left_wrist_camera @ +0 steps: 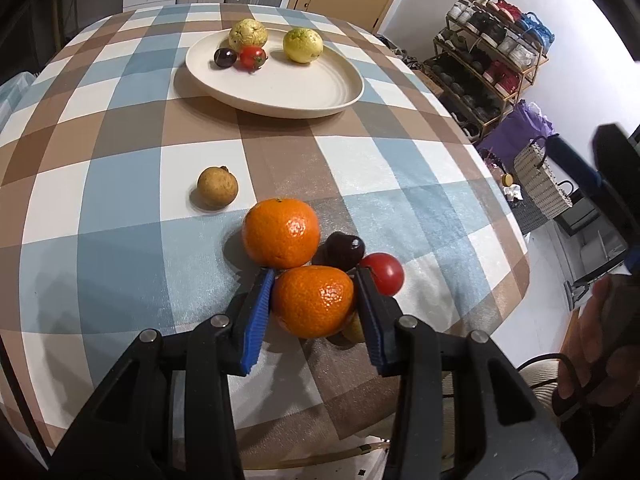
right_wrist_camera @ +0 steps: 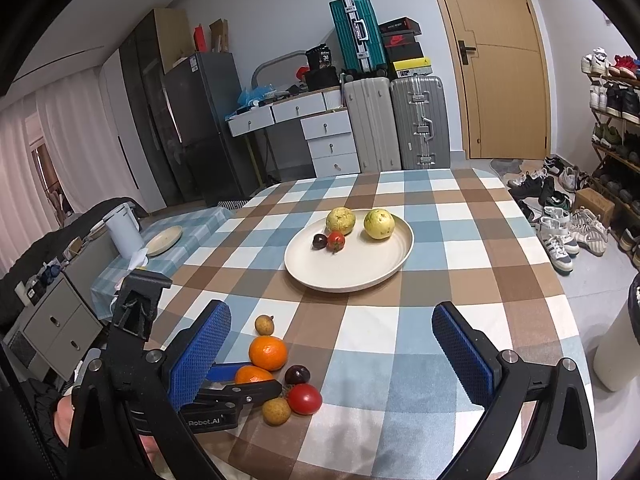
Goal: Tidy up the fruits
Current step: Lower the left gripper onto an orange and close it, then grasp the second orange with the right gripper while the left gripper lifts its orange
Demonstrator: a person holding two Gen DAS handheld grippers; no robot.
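Left tongs [left_wrist_camera: 314,300] are closing on the near orange [left_wrist_camera: 314,302], blue pads [left_wrist_camera: 260,300] touching it on both sides, fruit sitting between them on the bench [left_wrist_camera: 120,200]. Looks like a grip, not yet lifted as far as I can judge.

Right tongs [right_wrist_camera: 332,344] are standing wide, holding nothing, hovering over the bench edge and pointing toward the plate [right_wrist_camera: 384,272].

Step in hand: picking one fruit out of the near cluster for transfer to the plate, where two guavas [left_wrist_camera: 248,34], a dark plum [left_wrist_camera: 225,57] and a small tomato [left_wrist_camera: 252,57] are already sitting.

Where things are:
- Gripped orange is at the near edge of the cluster, touching the second orange [left_wrist_camera: 281,233] just behind it.
- A dark plum-like fruit [left_wrist_camera: 344,249] and a red tomato [left_wrist_camera: 384,273] are crowding the right pad; a small tan fruit [left_wrist_camera: 354,330] is partly hidden under it.
- A lone tan fruit [left_wrist_camera: 217,191] is sitting apart, toward the plate.

Orientation: the orange is near round, slightly flattened; no real long axis. Can't tell where its stem end is pointing. The second orange is showing its stem on top.

Next move calls for: a straight lift, clearing the neighbours before travelling, since the right pad is tight against the tomato and plum and could be dragging them along. Then carrying to the open part of the plate and setting down low, because round fruit is likely to roll.
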